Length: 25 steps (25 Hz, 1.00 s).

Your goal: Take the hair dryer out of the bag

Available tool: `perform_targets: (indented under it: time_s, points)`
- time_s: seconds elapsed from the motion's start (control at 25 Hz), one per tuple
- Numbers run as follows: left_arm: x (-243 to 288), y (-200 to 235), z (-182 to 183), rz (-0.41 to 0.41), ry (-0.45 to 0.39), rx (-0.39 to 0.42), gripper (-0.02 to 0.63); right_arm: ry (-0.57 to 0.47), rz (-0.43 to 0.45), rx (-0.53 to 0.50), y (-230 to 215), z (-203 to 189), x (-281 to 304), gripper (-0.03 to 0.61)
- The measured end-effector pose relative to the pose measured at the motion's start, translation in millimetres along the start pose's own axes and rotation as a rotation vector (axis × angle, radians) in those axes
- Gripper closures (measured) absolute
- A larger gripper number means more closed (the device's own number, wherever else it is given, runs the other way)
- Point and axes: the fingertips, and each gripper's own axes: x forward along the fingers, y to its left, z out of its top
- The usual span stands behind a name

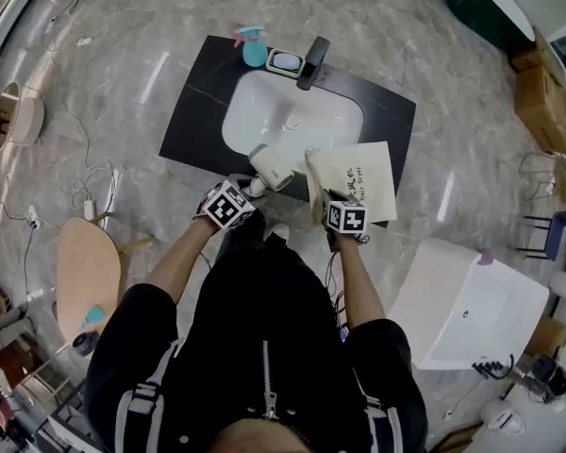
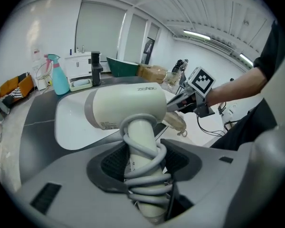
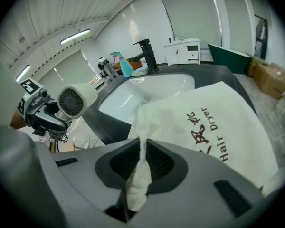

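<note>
A cream dryer [image 2: 126, 108] wound with grey cord [image 2: 142, 175], a cream bag [image 3: 213, 127] lettered in brown, a white sink [image 1: 264, 111] and a black counter [image 1: 193, 111] were seen.

I stand at a dark counter [image 1: 193, 111] on grey marbled floor [image 1: 434, 55]. Left of the counter sits a wooden table [image 1: 87, 267]; right of it, a white unit [image 1: 472, 305] and cardboard boxes [image 1: 547, 107].
</note>
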Motion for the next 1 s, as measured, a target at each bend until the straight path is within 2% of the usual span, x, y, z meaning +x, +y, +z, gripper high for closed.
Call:
perform_targets:
  time_s: [0.32, 0.64, 0.76, 1.0]
  points:
    - [-25.3, 11.1, -12.9, 0.062, -0.052, -0.064, 0.376, 0.042, 0.022, 0.017, 3.9, -8.7, 16.8, 0.521]
    - [-43.4, 20.7, -6.1, 0.096, -0.136, -0.111, 0.376, 0.053, 0.043, 0.059, 6.0, -15.9, 21.7, 0.457]
    - [-50.6, 27.4, -1.4, 0.112, -0.166, -0.124, 0.376, 0.019, 0.056, 0.062, 11.6, -8.7, 14.1, 0.453]
    - [-62.9, 36.3, 28.3, 0.143, -0.251, -0.103, 0.376, -0.114, 0.068, 0.072, 13.9, 17.1, -16.8, 0.449]
